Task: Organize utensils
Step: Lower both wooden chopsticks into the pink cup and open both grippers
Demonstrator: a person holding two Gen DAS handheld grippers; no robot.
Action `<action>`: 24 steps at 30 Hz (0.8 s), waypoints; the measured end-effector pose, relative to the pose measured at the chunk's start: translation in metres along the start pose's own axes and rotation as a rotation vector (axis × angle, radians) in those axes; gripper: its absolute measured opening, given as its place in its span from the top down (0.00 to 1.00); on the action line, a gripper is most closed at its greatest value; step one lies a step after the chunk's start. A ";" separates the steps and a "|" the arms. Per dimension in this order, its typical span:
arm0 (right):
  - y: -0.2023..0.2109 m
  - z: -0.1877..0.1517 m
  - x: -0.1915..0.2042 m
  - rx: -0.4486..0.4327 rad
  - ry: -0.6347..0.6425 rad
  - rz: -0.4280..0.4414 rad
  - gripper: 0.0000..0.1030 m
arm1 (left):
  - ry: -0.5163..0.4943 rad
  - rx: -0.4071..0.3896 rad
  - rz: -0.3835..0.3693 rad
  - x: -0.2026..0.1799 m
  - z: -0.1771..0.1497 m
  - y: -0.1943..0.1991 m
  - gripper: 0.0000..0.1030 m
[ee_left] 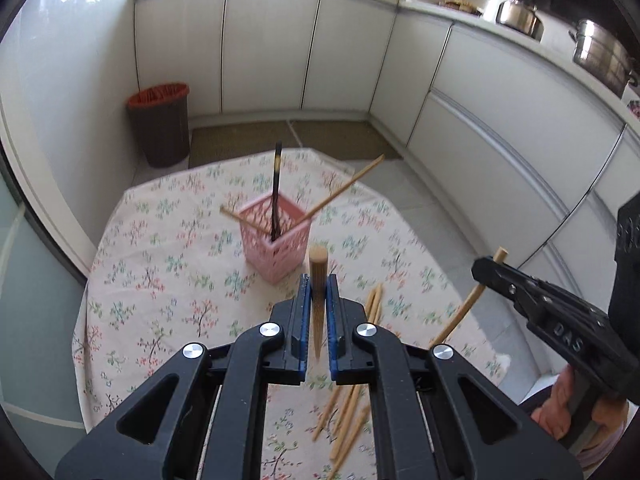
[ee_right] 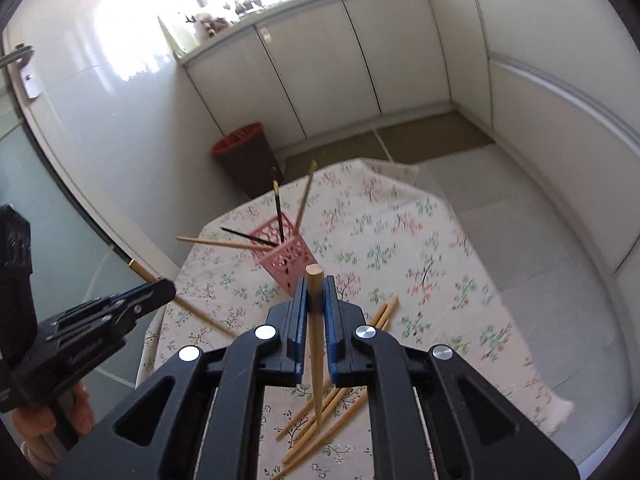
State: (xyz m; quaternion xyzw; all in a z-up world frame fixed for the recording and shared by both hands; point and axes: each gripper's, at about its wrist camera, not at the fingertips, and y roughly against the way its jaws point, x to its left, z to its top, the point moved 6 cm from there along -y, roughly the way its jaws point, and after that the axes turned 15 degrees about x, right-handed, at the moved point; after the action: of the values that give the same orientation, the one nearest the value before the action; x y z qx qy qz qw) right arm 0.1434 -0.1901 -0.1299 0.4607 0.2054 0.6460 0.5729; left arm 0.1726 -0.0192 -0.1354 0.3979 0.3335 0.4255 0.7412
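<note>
Two grippers, each clamped on one wooden chopstick: left gripper (ee_left: 318, 296) holds its chopstick (ee_left: 318, 280) upright, right gripper (ee_right: 316, 300) likewise on its own chopstick (ee_right: 315, 320). Worktop (ee_left: 160, 280) wears a floral cloth, in a white-cabinet kitchen; brown bin (ee_left: 160, 124) on the floor at 11 o'clock. Pink basket (ee_left: 276, 236) at 12 o'clock holds two wooden and two black chopsticks. Loose pile (ee_right: 332, 412) at 6 o'clock: maybe five, blurred and overlapping.
</note>
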 end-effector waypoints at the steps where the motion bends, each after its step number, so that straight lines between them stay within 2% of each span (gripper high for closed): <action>1: 0.010 0.005 0.000 -0.012 0.010 0.004 0.92 | 0.000 -0.014 -0.001 -0.004 0.005 0.005 0.94; 7: 0.066 0.046 0.000 -0.082 0.016 0.046 0.93 | -0.022 -0.075 0.020 -0.019 0.044 0.031 0.94; 13: 0.104 0.096 0.006 -0.136 0.020 0.106 0.92 | -0.031 -0.134 0.048 -0.020 0.090 0.053 0.94; 19: 0.119 0.140 0.011 -0.200 0.012 0.146 0.92 | -0.030 -0.191 0.092 -0.013 0.140 0.068 0.94; 24: 0.111 0.162 0.023 -0.220 0.031 0.165 0.92 | -0.007 -0.183 0.147 0.002 0.168 0.050 0.94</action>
State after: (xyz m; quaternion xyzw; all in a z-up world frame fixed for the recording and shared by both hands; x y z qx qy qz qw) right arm 0.2186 -0.2400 0.0458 0.4003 0.1036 0.7167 0.5616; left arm 0.2954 -0.0524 -0.0140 0.3532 0.2605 0.5062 0.7424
